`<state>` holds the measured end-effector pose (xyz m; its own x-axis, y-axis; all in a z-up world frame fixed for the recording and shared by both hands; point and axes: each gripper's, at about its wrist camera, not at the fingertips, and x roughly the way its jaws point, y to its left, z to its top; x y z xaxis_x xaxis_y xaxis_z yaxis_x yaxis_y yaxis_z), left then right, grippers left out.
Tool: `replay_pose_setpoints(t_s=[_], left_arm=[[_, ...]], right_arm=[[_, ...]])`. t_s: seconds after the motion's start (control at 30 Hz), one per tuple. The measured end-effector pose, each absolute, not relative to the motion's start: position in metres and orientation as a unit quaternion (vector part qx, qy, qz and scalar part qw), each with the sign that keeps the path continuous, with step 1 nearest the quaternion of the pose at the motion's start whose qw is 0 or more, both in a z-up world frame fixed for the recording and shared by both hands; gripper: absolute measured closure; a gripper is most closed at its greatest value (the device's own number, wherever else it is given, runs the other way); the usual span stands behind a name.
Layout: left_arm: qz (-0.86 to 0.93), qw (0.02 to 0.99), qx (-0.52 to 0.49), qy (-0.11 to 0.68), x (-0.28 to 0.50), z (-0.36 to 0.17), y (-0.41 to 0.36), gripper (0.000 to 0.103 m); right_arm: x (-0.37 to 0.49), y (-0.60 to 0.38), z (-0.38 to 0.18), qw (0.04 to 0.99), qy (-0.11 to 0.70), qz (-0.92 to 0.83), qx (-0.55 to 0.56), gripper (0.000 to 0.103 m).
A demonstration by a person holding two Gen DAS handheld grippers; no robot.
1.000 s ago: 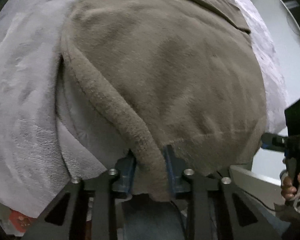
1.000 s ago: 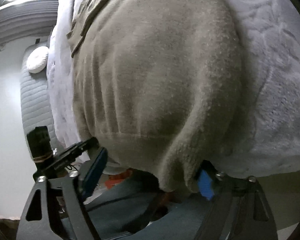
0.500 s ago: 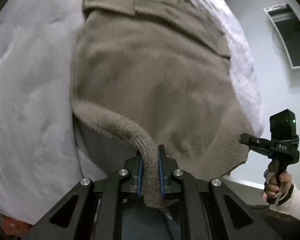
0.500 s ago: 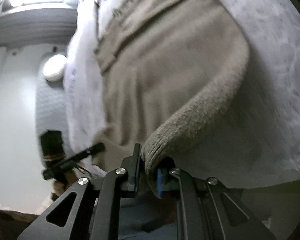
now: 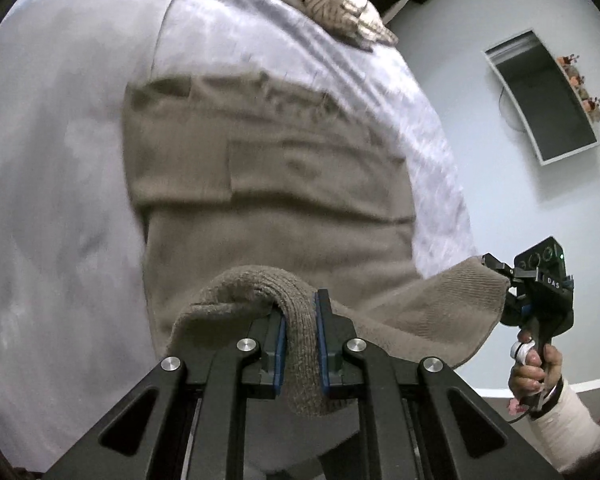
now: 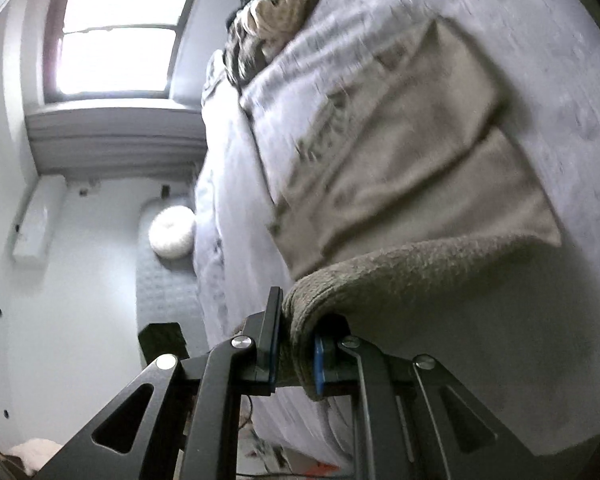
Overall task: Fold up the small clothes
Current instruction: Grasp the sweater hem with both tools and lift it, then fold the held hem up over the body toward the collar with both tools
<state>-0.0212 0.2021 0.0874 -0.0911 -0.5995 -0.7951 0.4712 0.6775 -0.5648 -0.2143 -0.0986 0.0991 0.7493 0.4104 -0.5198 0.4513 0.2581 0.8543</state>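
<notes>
A taupe knit garment lies on a pale grey bedspread, its sleeves folded across the upper part. My left gripper is shut on the ribbed hem at one bottom corner, which bulges up between the blue pads. In the right wrist view the same taupe garment stretches away and my right gripper is shut on the other hem corner. The left wrist view shows the right gripper at the far right, held by a hand, with the hem lifted off the bed between both grippers.
A heap of other clothes lies at the far end of the bed. A wall-mounted dark screen hangs to the right. In the right wrist view a window, a white round cushion and a grey padded seat lie left of the bed.
Both grippers closed on the hem corners and lifted them up and back from the bed edge. The right gripper's jaws went from wide open to shut. More of the garment now shows.
</notes>
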Motion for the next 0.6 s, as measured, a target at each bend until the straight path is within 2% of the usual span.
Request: replay_pose_setpoints(t_s=[0.33, 0.6], left_arm=[[-0.378, 0.721, -0.049, 0.579, 0.054, 0.091, 0.152, 0.089], [-0.296, 0.757, -0.035, 0.582, 0.107, 0.044, 0.115, 0.089]], right_arm=[[-0.141, -0.168, 0.094, 0.724, 0.359, 0.003, 0.589, 0.089], [-0.078, -0.224, 0.021, 0.687, 0.394, -0.004, 0.611, 0.089]])
